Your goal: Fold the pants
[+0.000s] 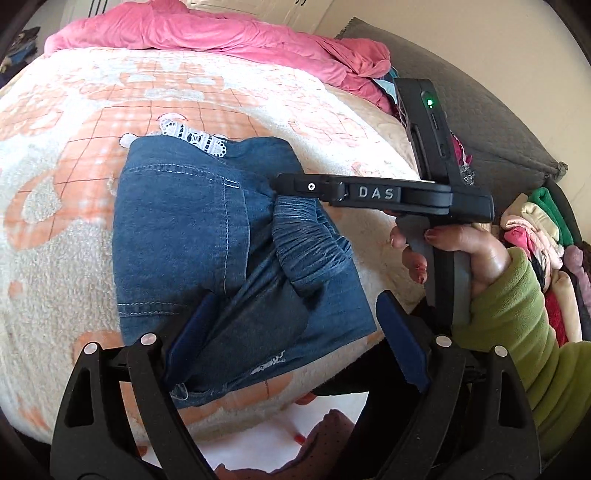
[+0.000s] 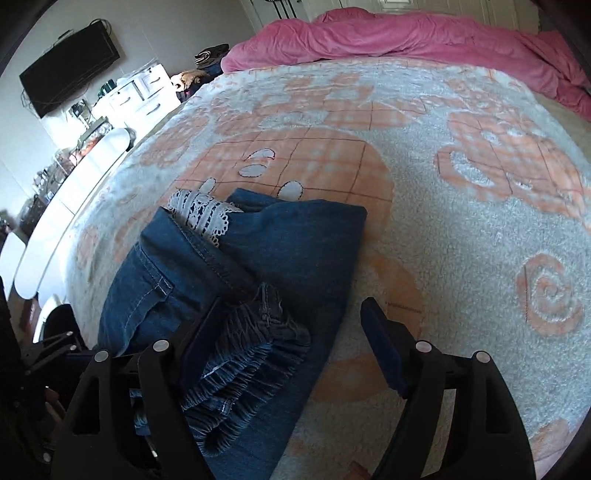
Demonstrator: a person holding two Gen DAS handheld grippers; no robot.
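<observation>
Right hand-held gripper [image 1: 295, 186], lettered "DAS", gapes released above folded denim pants [image 1: 221, 258].

Left wrist view: folded pants [image 1: 207, 236] lie on the bed [image 1: 66, 229], centre of frame, with a lace trim [image 1: 195, 138] at their upper edge and the gathered waistband [image 1: 310, 240] on top, right of centre. A bunched duvet [image 1: 207, 33] lies across the top, behind them. The left hand-held gripper [image 1: 291, 339] stands over the pants' lower edge; the right hand-held gripper [image 1: 291, 184] reaches in from the right. Stacked clothes [image 1: 539, 229] sit at the right edge. Right wrist view: a dresser [image 2: 136, 96] stands upper left, beside the bed.
</observation>
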